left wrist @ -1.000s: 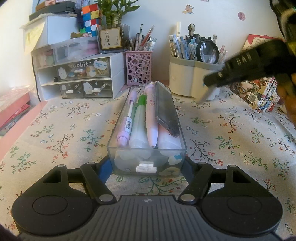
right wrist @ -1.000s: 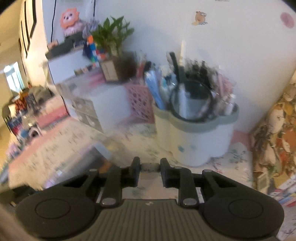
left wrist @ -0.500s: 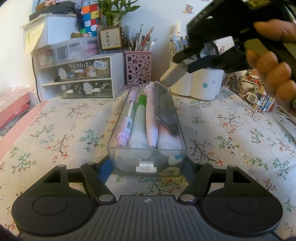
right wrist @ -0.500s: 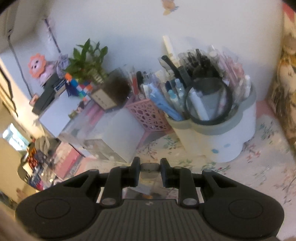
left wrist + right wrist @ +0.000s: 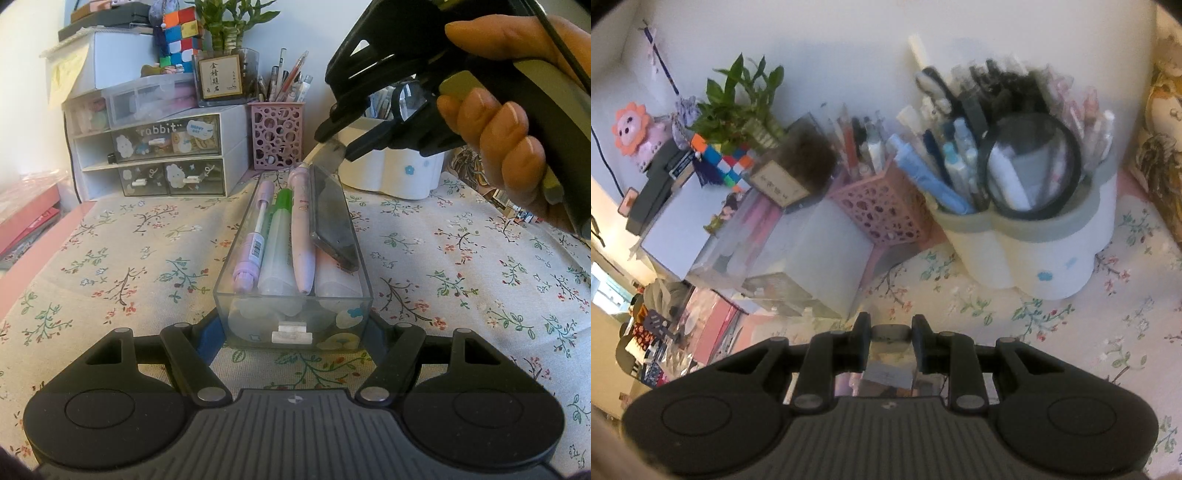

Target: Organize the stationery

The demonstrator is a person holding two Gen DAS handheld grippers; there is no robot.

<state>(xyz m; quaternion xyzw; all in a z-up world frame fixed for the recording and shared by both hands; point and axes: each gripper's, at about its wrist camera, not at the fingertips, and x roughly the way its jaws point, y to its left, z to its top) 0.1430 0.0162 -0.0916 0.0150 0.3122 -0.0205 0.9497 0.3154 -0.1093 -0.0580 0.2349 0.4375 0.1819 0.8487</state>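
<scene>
A clear plastic drawer tray (image 5: 295, 321) stands on the floral tablecloth, its near end gripped between the fingers of my left gripper (image 5: 293, 332). In it lie a purple pen (image 5: 255, 240), a green-capped marker (image 5: 279, 236), a pink pen (image 5: 301, 229) and a dark flat case (image 5: 330, 214) leaning on the right wall. My right gripper (image 5: 334, 147) hovers over the tray's far end, shut on a small grey flat piece (image 5: 891, 332), seen in the left wrist view (image 5: 328, 157) just above the case.
A white drawer cabinet (image 5: 159, 155) stands at the back left, with a clear box, a plant and a cube puzzle on top. A pink perforated pen cup (image 5: 277, 136) and a white flower-shaped pen holder (image 5: 1034, 236) with a magnifier stand behind the tray. Books lie at the right.
My right gripper has come in from the right and lowered with its grey piece to the tray's far end. My left gripper and the tray have not moved.
</scene>
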